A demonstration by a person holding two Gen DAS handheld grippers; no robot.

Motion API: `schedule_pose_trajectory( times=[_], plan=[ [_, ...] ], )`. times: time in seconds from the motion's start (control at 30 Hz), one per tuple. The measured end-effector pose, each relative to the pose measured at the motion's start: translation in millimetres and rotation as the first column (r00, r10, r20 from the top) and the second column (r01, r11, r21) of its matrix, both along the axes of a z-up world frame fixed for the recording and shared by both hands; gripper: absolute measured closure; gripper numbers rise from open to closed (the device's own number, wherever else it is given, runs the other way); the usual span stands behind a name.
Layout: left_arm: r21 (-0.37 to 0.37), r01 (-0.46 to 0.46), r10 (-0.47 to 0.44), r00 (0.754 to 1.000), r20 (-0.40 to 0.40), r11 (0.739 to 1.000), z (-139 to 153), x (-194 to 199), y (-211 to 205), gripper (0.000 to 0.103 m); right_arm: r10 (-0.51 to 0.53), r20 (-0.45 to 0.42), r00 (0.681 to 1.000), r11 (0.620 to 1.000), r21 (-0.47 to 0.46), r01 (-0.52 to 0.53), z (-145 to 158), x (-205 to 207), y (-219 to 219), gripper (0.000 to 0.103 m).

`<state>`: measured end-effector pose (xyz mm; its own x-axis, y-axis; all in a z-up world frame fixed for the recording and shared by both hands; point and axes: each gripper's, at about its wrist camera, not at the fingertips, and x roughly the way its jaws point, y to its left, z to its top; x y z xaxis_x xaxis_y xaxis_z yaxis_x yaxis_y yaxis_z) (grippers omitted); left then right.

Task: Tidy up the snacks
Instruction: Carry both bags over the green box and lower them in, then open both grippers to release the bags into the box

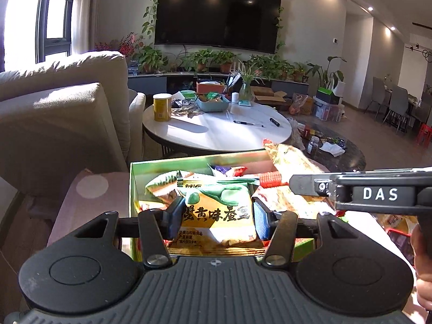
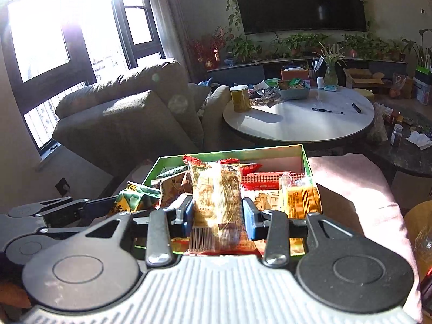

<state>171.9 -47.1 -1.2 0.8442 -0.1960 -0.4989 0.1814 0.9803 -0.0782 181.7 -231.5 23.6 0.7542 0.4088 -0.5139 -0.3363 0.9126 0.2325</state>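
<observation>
Left wrist view: left gripper (image 1: pixel 218 217) low in the centre of the frame, levelled forward over the green box (image 1: pixel 172 162), jaws pinching a yellow-and-green snack packet (image 1: pixel 218 213) by its two side edges. Blue pads (image 1: pixel 259 220) pressed flat against the wrapper. Packet held above other wrapped snacks (image 1: pixel 162 189) piled in the box. Right gripper (image 1: pixel 294 185) reaching in from the right edge, crossing sideways just above the box, a clear golden packet (image 1: pixel 286 156) sticking up and away beyond its tip. Bit of a hand (image 1: pixel 424 270) at the lower right edge. Round white table (image 1: pixel 216 132) behind, in mid-frame.

Right wrist view: right gripper (image 2: pixel 218 216) centred low, pointed forward over the near rim of the green box (image 2: pixel 306 159), jaws clamped on the upright golden packet (image 2: pixel 216 197), barcode end nearest the camera. Left gripper (image 2: pixel 89 205) entering from the left edge, angled toward the box, yellow-and-green packet (image 2: pixel 129 199) at its tip. Box resting on a pink cushion (image 2: pixel 356 183), sofa (image 2: pixel 121 113) in the upper left.
</observation>
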Motion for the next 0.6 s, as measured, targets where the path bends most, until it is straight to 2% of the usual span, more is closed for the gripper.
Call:
schedule_pose_trajectory(
  times=[0.13,0.23,0.6],
  plan=[
    [-0.013,-0.007,0.007,1.0,0.0,1.0,4,25,1,0.054,-0.016,0.0,1.0,1.0,0.021,0.016,6,23,1,0.03],
    [0.01,-0.02,0.021,1.0,-0.002,1.0,4,41,1,0.054,-0.014,-0.03,0.999,0.999,0.044,0.015,5,43,3,0.03],
    [0.031,-0.033,0.035,0.998,-0.059,0.999,-15,74,7,0.054,0.0,-0.093,0.996,0.999,0.052,0.005,-16,78,16,0.03]
  ],
)
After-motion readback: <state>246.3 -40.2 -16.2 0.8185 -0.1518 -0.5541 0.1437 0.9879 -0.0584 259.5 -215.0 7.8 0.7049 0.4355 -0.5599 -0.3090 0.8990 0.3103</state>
